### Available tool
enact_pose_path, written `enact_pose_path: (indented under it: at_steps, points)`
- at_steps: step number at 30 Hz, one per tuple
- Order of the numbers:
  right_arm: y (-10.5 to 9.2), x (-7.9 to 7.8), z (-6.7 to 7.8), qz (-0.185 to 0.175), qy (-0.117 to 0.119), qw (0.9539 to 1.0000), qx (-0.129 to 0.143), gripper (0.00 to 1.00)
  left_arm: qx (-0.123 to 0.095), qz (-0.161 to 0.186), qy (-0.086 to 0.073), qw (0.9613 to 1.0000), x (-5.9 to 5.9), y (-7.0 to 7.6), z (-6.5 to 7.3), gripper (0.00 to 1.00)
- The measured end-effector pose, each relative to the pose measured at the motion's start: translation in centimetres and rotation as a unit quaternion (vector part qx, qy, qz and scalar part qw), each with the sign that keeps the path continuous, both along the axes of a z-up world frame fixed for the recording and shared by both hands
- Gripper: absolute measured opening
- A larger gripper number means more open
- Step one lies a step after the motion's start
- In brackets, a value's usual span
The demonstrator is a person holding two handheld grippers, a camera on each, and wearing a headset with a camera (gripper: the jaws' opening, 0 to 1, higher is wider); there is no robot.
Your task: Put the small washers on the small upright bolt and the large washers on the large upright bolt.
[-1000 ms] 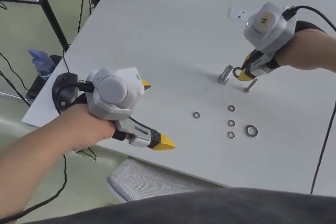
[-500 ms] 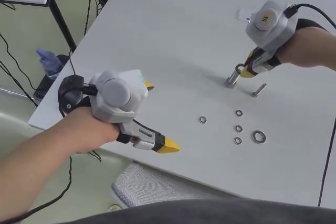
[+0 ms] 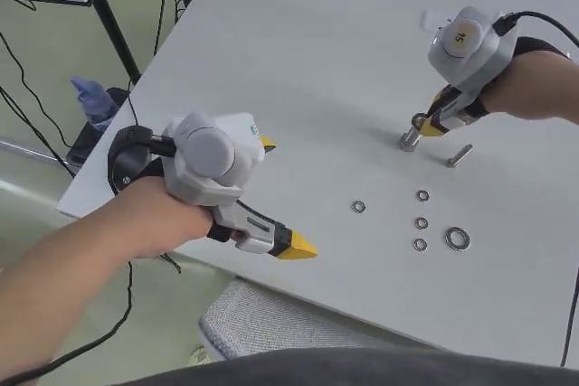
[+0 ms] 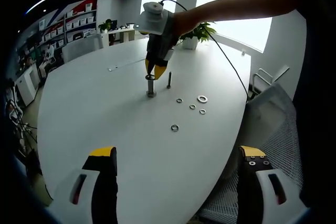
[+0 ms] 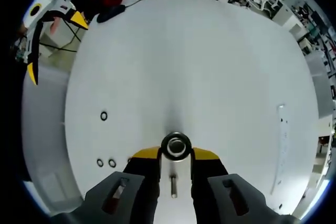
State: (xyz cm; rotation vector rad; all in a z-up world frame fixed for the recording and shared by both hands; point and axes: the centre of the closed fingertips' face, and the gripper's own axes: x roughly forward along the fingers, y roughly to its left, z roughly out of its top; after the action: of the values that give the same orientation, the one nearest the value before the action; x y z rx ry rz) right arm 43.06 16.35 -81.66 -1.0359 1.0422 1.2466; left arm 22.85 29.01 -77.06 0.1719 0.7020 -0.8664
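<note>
Find right tool (image 3: 427,124) clamped across the rim of a large flat steel washer (image 5: 165,147), poised right over the top of the large upright steel bolt (image 4: 151,91); cannot tell whether touching or just above. Note small upright bolt (image 3: 459,155) just beside, bare of washers. Count on the desk near the bolts four small steel washers (image 3: 422,222) and one more large washer (image 3: 457,240), all flat and apart from each other. Find left tool (image 4: 178,153) wide open and empty, hovering by the near desk edge, well apart from the parts.

Judge washers light, rigid, hard and smooth: not fragile, but prone to slip or flick out of a pinch. Judge them awkward to lift, being thin and flat against the surface. Best to pinch across the outer rim, with the hole kept clear for the shank. Expect bolts to tip under a sideways knock.

Log white oval desk (image 3: 298,61) as smooth, matt, hard and level, likely to let a dropped washer roll or skid. Beyond: bright office, tall windows (image 4: 236,24), potted plant (image 4: 197,38), grey mesh chair (image 3: 262,323) at the near edge, blue spray bottle (image 3: 93,101) below desk level.
</note>
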Motion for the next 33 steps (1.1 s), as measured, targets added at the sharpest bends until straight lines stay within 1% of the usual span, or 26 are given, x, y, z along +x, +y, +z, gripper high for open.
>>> enact_pose_path:
  at_steps: [6, 8, 12, 17, 20, 23, 28, 33]
  points:
    - [0.1, -0.6, -0.1, 0.003, -0.001, 1.0, -0.002, 0.21, -0.002, 0.003, 0.001, 1.0, 0.0, 0.0, 0.2, 0.95]
    - [0.1, -0.8, -0.3, 0.004, 0.0, 1.0, -0.005, 0.21, -0.001, 0.002, -0.002, 1.0, 0.1, 0.0, 0.3, 0.95]
    - [0.1, -0.7, -0.7, 0.007, -0.003, 1.0, -0.006, 0.21, -0.004, 0.004, -0.005, 1.0, 0.2, -0.1, 0.7, 0.95]
    - [0.2, -0.7, -1.2, 0.008, -0.006, 0.9999, -0.008, 0.21, -0.001, 0.002, -0.002, 1.0, 0.1, -0.1, 0.6, 0.94]
    - [0.1, -0.9, -1.5, 0.011, -0.012, 0.9998, -0.014, 0.21, -0.001, -0.001, -0.006, 1.0, 0.1, -0.2, 0.8, 0.93]
    - [0.1, -1.0, -1.7, 0.008, -0.012, 0.9998, -0.016, 0.21, 0.0, -0.001, -0.004, 1.0, 0.1, -0.1, 0.8, 0.93]
    - [0.0, -1.1, -2.3, 0.006, -0.015, 0.9997, -0.02, 0.21, 0.0, 0.001, -0.005, 1.0, 0.2, 0.0, 0.8, 0.92]
    - [0.0, -1.5, -2.6, -0.002, -0.01, 0.9998, -0.017, 0.21, 0.001, 0.001, -0.003, 1.0, 0.1, 0.2, 0.7, 0.91]
